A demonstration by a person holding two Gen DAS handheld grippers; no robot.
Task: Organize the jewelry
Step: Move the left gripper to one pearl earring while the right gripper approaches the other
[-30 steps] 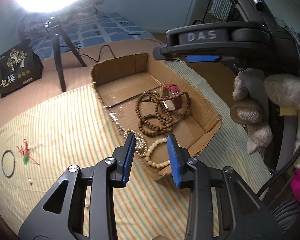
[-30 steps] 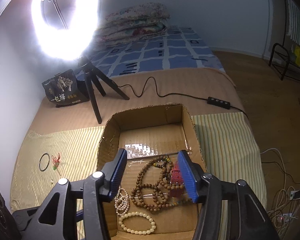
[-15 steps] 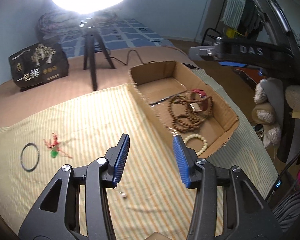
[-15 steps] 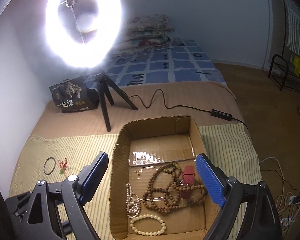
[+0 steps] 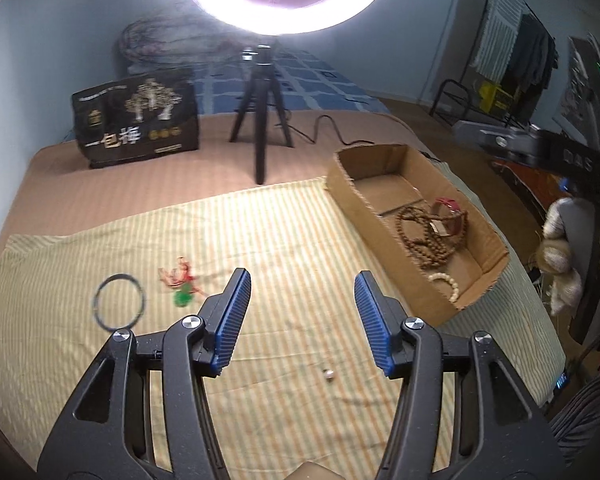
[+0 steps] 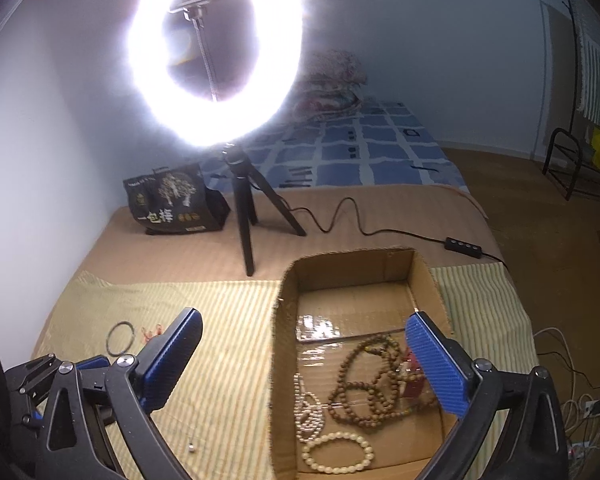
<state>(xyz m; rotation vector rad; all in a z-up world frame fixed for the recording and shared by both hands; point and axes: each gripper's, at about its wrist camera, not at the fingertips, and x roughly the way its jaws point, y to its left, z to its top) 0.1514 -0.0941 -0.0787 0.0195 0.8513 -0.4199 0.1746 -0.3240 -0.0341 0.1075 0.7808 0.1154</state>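
Observation:
A cardboard box (image 5: 496,256) (image 6: 278,360) on the striped cloth holds brown bead strands (image 5: 428,240) (image 6: 364,392), a red strap (image 5: 448,206), a cream bead bracelet (image 5: 446,284) (image 6: 336,454) and a pearl strand (image 6: 306,412). On the cloth lie a dark ring (image 5: 118,300) (image 6: 121,336), a red cord with a green pendant (image 5: 182,286) and a small bead (image 5: 329,374) (image 6: 191,447). My left gripper (image 5: 300,316) is open and empty above the cloth, left of the box. My right gripper (image 6: 304,364) is wide open and empty over the box's left wall.
A ring light on a black tripod (image 5: 262,120) (image 6: 246,216) stands behind the cloth, its cable (image 6: 380,228) running right. A dark printed bag (image 5: 136,120) sits at the back left. A blue checked quilt (image 6: 360,148) lies beyond. Plush toys (image 5: 560,256) sit right of the bed.
My left gripper has swung left from the box to over the cloth and opened wider. My right gripper has opened wide and lifted back from the box.

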